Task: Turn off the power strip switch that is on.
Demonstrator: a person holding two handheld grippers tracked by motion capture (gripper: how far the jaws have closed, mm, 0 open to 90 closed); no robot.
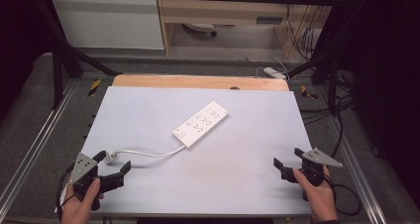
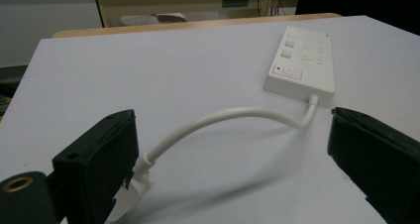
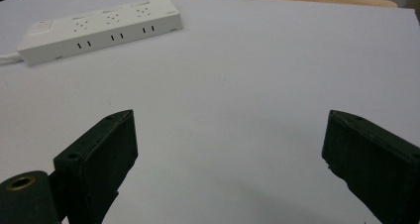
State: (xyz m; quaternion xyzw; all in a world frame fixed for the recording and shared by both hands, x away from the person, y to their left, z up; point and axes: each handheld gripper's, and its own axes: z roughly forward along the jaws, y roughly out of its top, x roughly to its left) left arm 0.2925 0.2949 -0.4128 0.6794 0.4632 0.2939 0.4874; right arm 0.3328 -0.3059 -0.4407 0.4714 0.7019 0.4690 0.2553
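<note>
A white power strip lies slantwise in the middle of the pale table top; it also appears far right in the left gripper view and upper left in the right gripper view. Its white cable curves left to a white plug. My left gripper stands open at the near left, with the plug lying by its left jaw and the cable running between the jaws, pads apart from it. At the near right my right gripper stands open over bare table.
A wooden strip borders the table's far edge. Black frame bars stand at both sides, and cables trail off the far right. A white adapter lies on the floor behind.
</note>
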